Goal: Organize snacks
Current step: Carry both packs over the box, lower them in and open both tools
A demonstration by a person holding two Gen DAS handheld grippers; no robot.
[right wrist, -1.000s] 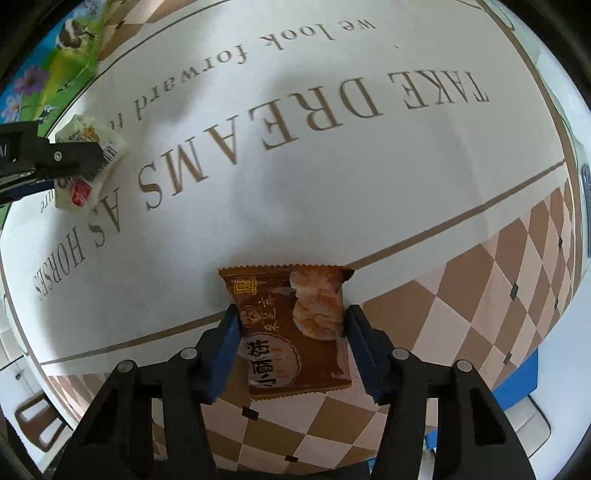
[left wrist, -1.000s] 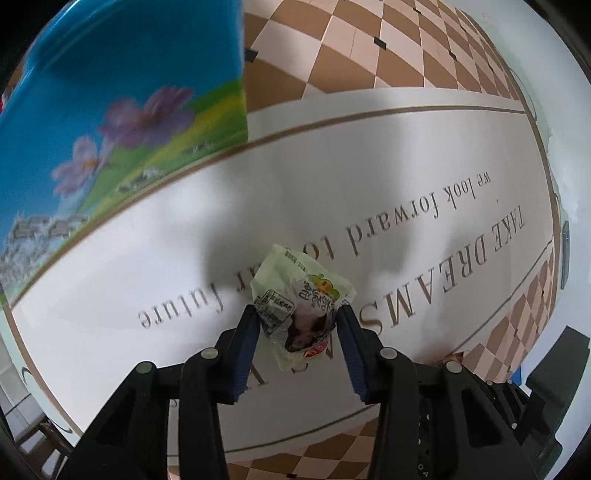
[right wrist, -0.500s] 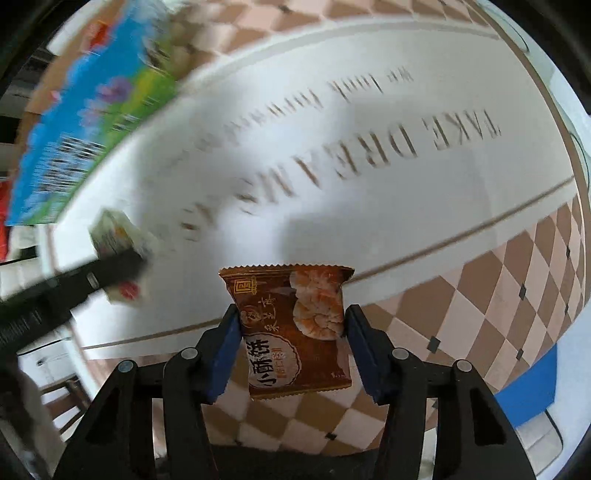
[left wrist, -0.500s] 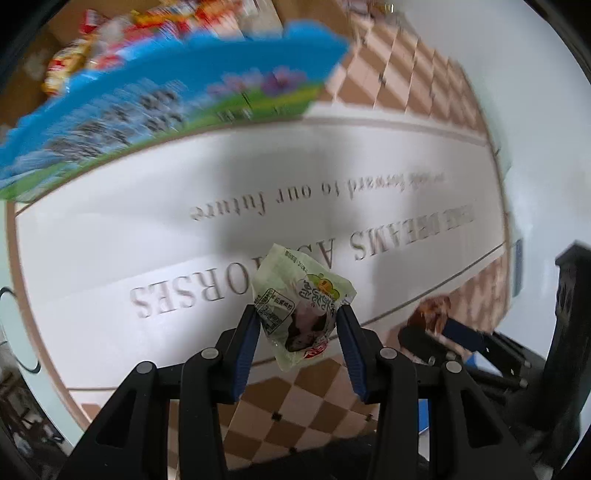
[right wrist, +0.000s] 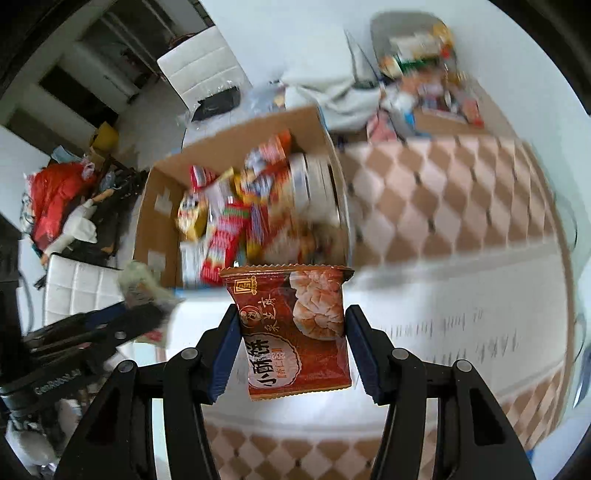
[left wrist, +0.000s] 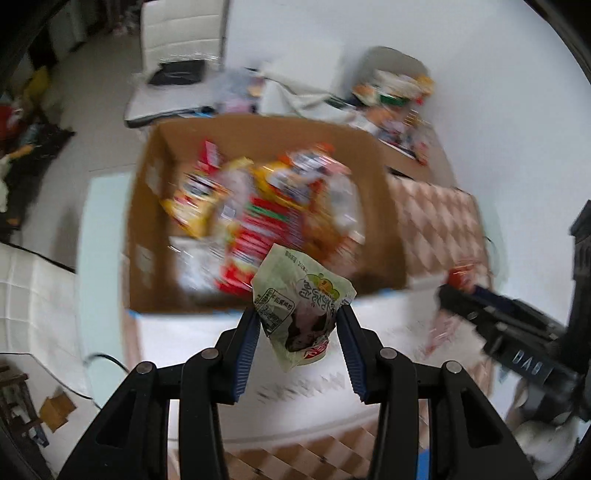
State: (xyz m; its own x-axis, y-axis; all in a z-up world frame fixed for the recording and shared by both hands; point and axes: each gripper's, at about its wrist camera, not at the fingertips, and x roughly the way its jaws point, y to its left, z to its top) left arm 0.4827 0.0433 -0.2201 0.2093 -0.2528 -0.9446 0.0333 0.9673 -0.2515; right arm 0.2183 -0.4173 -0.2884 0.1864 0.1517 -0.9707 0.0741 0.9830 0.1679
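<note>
My left gripper [left wrist: 298, 320] is shut on a pale green snack packet [left wrist: 299, 306], held high above the table. My right gripper [right wrist: 291, 317] is shut on a brown-red pastry packet [right wrist: 295, 332]. Both packets hang in the air near the front edge of an open cardboard box [left wrist: 147, 236] that is filled with several colourful snack packs [left wrist: 258, 206]. The same cardboard box [right wrist: 155, 206] shows in the right wrist view, ahead and left of the pastry packet. The left gripper with its green packet [right wrist: 144, 284] shows blurred at the left there; the right gripper [left wrist: 509, 332] shows at the right in the left wrist view.
A table with a checked brown and white cloth [right wrist: 443, 206] carries the box. A second heap of snacks [left wrist: 399, 99] lies at the far end. White chairs [left wrist: 184, 33] stand behind the table, and clutter [right wrist: 59, 192] covers the floor at the left.
Both grippers have risen well above the table and tilted forward with their packets still held. The box top and its contents have come into view.
</note>
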